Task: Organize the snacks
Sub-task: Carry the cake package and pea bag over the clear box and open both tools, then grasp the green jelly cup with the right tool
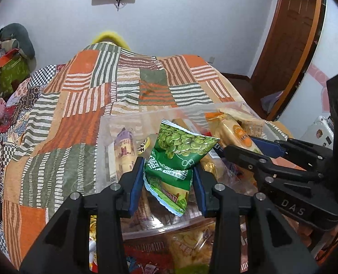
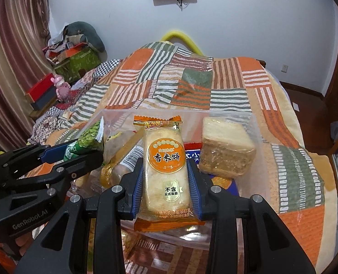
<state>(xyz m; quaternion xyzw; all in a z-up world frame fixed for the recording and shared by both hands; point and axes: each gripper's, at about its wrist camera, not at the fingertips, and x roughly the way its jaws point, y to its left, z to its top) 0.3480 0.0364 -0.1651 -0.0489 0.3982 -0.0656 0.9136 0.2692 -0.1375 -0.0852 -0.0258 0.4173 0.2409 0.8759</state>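
Note:
My left gripper [image 1: 168,178] is shut on a green pea snack packet [image 1: 180,153] and holds it over a clear plastic bin [image 1: 132,114] on the bed. My right gripper [image 2: 166,182] is shut on an orange rice cracker packet [image 2: 163,159] above the same bin [image 2: 214,114]. The right gripper also shows in the left wrist view [image 1: 237,147], beside the left one. The left gripper shows in the right wrist view [image 2: 77,153] with the green packet [image 2: 86,143]. The bin holds several wrapped snacks, among them a wrapped bread block [image 2: 226,148] and a purple-patterned packet [image 1: 123,150].
The bin sits on a bed with a patchwork orange, green and striped blanket [image 1: 89,91]. More snack packets [image 1: 187,246] lie below the bin's near edge. A cluttered side table with a green box [image 2: 77,61] and a pink toy [image 2: 61,86] stands at the left. A wooden door [image 1: 289,34] is at the right.

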